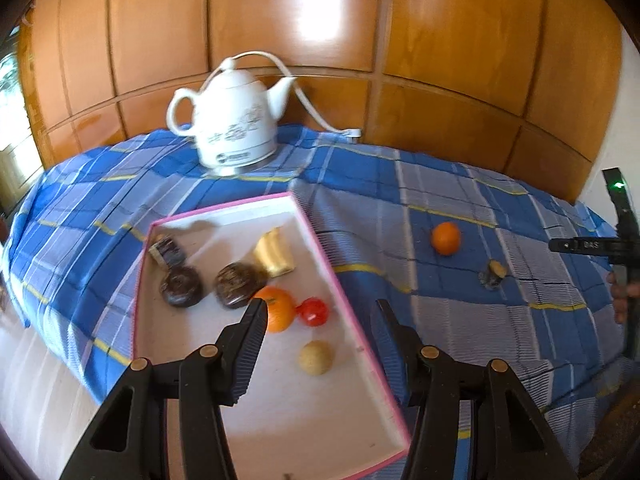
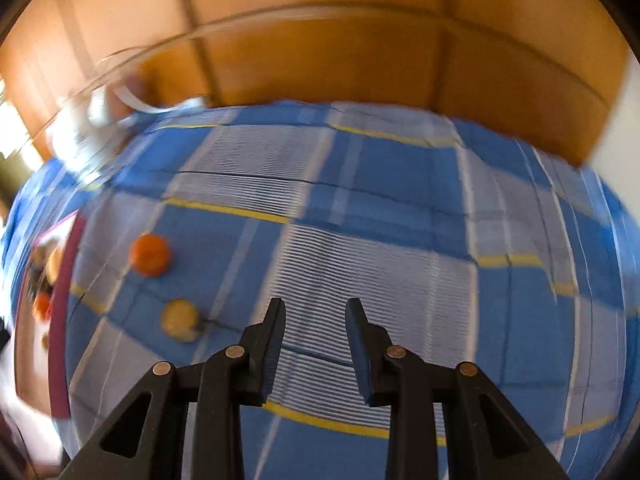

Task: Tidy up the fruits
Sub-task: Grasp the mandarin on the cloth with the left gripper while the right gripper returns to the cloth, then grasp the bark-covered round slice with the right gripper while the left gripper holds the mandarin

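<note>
The work surface is a counter covered with a blue checked cloth (image 1: 460,184), set against a wooden panelled wall (image 1: 440,40).

Tray. A white tray with a pink rim (image 1: 320,236) lies on the left part of the cloth. It holds an orange (image 1: 280,312), a small red fruit (image 1: 314,311) touching the orange on its right, a pale round fruit (image 1: 316,357) nearer the tray's near end, a yellow piece (image 1: 275,256) toward the far end, two dark round items (image 1: 182,286) side by side, and a small dark packet (image 1: 168,252) at the far left corner.

Loose items. A second orange (image 1: 446,238) sits on the cloth to the right of the tray, well apart from the pink rim. A small dark and tan item (image 1: 494,274) lies near it, closer to the right edge. In the right wrist view both appear blurred at the left of the picture, beside the tray rim.

Other equipment. A white kettle (image 1: 232,128) with a white cord (image 1: 308,108) stands at the far edge of the counter, behind the tray.

Left claw (image 1: 320,312). Spread, nothing between the fingers. It hangs above the tray's near half; the left fingertip overlaps the orange in the picture, contact cannot be told.

Right claw (image 2: 316,312). The fingers stand a narrow gap apart with only cloth showing between them; it grips nothing. It points down at bare cloth, to the right of both loose items. In the left wrist view part of it and a hand (image 1: 620,296) show at the right edge.
</note>
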Demonstrator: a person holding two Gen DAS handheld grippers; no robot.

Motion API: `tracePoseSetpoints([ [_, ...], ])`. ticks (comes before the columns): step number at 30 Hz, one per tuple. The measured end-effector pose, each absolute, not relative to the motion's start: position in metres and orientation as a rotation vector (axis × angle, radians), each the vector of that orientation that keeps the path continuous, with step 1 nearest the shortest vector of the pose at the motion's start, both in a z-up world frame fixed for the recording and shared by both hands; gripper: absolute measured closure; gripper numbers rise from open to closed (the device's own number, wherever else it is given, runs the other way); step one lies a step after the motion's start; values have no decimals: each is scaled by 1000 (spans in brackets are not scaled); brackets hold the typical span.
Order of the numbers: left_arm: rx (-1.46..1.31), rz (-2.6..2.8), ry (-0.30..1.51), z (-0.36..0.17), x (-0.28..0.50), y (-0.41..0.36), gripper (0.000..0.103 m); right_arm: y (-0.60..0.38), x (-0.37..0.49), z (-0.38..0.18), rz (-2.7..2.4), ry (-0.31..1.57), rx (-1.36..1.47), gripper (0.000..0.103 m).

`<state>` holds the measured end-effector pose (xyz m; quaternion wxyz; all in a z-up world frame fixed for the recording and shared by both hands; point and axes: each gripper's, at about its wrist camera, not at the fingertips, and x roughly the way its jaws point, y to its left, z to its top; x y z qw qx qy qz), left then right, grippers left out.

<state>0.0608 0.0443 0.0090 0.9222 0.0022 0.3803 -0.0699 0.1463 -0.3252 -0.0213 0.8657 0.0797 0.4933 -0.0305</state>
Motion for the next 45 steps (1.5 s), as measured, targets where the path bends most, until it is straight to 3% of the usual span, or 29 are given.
tracePoseSetpoints([
  [12, 14, -338, 900, -7, 112, -33, 48, -335, 145, -18, -49, 1032, 278, 72],
  [20, 25, -374, 973, -28, 148, -70, 39, -330, 147, -19, -35, 1040, 266, 72],
  [36, 102, -349, 1040, -65, 222, -125, 35, -322, 151, -17, 8, 1045, 264, 72],
  [37, 96, -343, 1045, -69, 227, -125, 36, -322, 152, -17, 11, 1047, 263, 72],
  [38, 93, -339, 1046, -72, 230, -125, 48, -321, 152, -17, 14, 1049, 261, 72],
  [40, 102, -348, 1034, -74, 231, -124, 63, -319, 152, -17, 16, 1050, 247, 72],
  [45, 71, -388, 1015, -64, 212, -114, 64, -314, 152, -17, 22, 1049, 212, 72],
])
